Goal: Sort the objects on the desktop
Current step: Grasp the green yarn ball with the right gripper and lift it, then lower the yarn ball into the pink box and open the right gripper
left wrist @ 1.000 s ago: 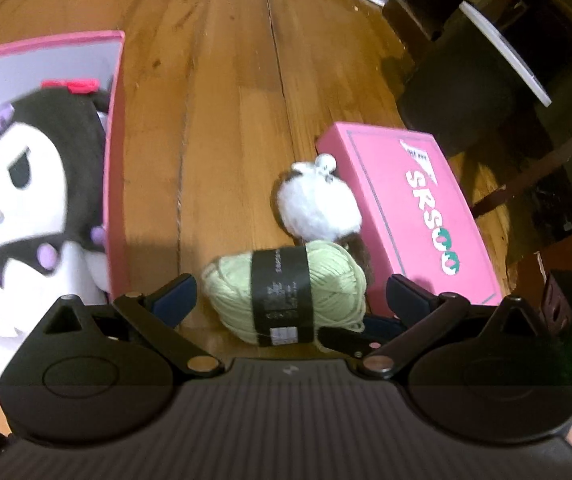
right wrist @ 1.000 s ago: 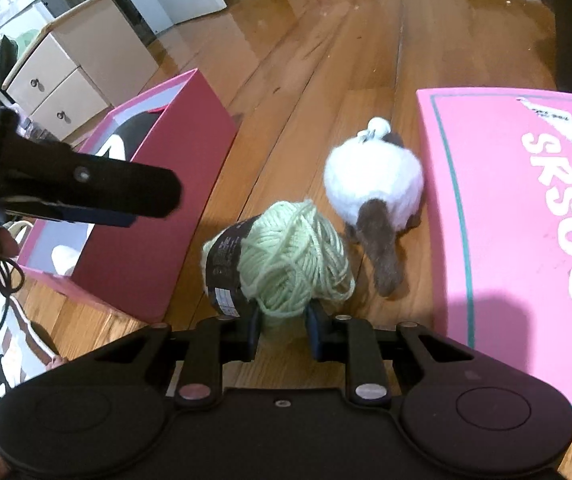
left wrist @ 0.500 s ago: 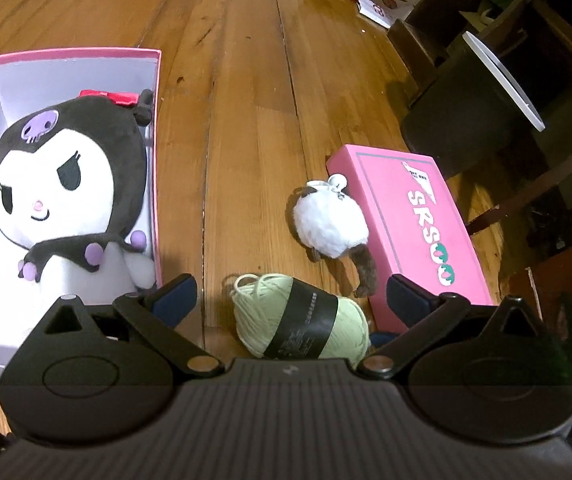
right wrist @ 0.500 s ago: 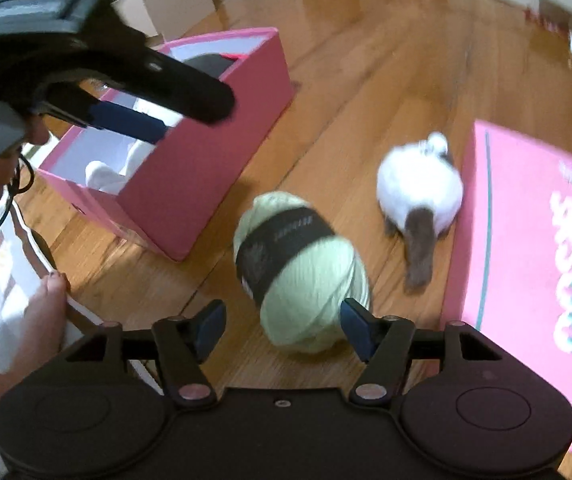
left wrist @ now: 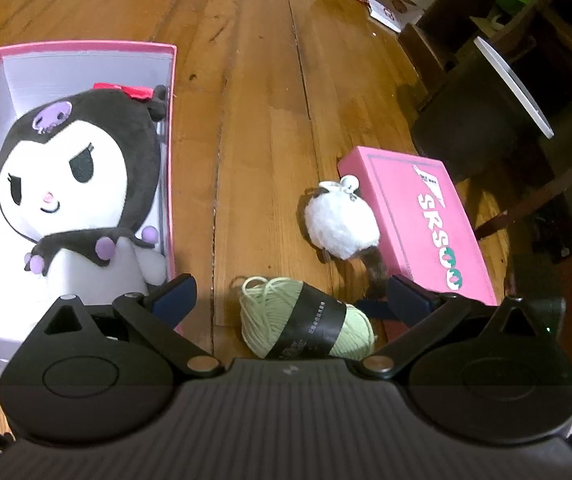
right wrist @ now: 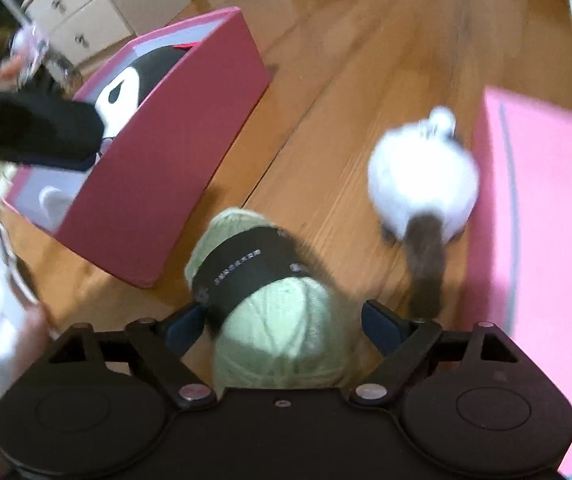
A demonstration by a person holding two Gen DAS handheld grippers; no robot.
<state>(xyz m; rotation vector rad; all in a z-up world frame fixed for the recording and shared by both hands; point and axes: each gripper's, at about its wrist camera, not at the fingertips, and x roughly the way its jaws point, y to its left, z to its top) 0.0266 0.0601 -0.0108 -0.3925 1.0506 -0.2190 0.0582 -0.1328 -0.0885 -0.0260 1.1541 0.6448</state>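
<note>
A pale green yarn ball [right wrist: 277,320] with a black band lies on the wooden floor. My right gripper [right wrist: 283,328] straddles it with its jaws opening, and a gap shows at the right pad. From the left wrist view the yarn ball [left wrist: 306,320] lies below my left gripper [left wrist: 290,296], which hangs open and holds nothing. A white fluffy toy [left wrist: 342,220] with a brown tail lies just beyond the yarn, against a pink lid [left wrist: 418,224]. An open pink box [left wrist: 171,152] at the left holds a black-and-white plush doll [left wrist: 77,176].
In the right wrist view the pink box [right wrist: 157,184] stands left of the yarn and the white toy [right wrist: 422,176] and pink lid [right wrist: 534,240] lie to the right. Dark furniture [left wrist: 486,120] stands at the far right, cardboard boxes [left wrist: 390,0] at the back.
My right gripper went from shut to wide open and came around the yarn ball, which turned on the floor. The left view drew back, so the whole box shows.
</note>
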